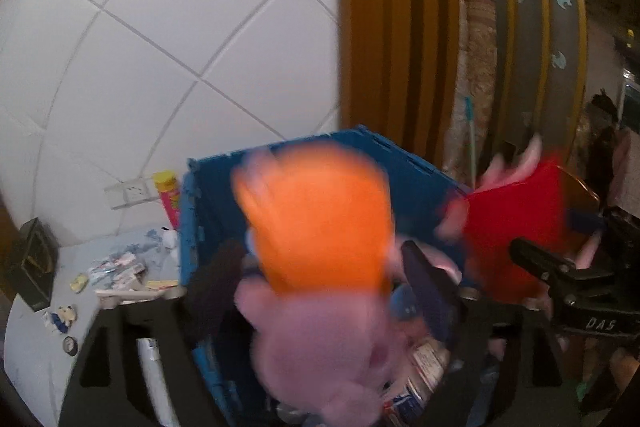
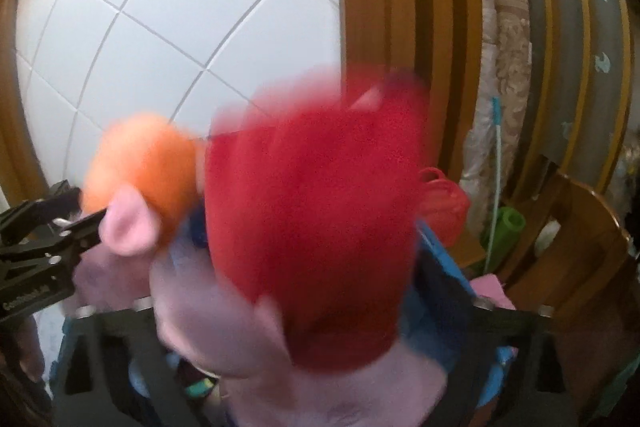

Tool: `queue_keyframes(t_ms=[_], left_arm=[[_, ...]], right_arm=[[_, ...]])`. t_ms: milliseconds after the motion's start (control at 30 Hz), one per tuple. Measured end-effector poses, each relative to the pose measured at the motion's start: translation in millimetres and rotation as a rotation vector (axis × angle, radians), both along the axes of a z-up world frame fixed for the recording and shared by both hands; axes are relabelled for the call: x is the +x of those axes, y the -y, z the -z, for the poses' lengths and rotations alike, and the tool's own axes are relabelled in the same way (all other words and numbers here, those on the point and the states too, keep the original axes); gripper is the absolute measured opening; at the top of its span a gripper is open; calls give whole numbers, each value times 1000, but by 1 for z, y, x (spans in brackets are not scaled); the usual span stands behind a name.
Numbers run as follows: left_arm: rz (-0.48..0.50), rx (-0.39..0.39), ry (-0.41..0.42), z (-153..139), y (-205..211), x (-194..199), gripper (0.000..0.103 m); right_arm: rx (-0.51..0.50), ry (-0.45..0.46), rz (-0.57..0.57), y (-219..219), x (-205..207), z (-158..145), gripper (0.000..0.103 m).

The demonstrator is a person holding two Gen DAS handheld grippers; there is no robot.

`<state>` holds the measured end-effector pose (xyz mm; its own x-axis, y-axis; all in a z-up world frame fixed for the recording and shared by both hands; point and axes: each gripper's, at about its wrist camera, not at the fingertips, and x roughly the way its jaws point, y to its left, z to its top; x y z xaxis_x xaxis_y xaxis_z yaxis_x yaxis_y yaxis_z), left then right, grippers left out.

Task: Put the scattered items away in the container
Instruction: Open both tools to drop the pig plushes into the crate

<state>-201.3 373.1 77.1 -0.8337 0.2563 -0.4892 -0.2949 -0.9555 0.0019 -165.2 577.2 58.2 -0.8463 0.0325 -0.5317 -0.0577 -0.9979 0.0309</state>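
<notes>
Hanging blurred over the blue plastic crate [image 1: 404, 163], an orange-dressed pink plush toy [image 1: 316, 219] sits between the wide left gripper [image 1: 320, 283] jaws; a red-dressed pink plush toy [image 2: 316, 219] sits between the wide right gripper [image 2: 312, 291] jaws.

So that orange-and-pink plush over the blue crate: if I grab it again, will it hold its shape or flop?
The orange-and-pink plush looks like soft fleece, so it will probably squash and droop rather than stay stiff. It seems light for its bulk. Its fuzzy surface should not be slippery, and it is unlikely to roll inside the blue crate.
</notes>
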Motion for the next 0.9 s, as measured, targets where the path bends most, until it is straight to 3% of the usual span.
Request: queue_keyframes(t_ms=[100, 567, 900], left_arm=[[-37, 8, -17, 3, 13, 9, 99], [-127, 20, 9, 17, 58, 18, 99], [-196, 37, 7, 23, 113, 36, 99]], right_arm=[[-2, -14, 6, 1, 5, -1, 103], [2, -40, -7, 23, 14, 0, 103], [-25, -48, -39, 56, 25, 3, 103]])
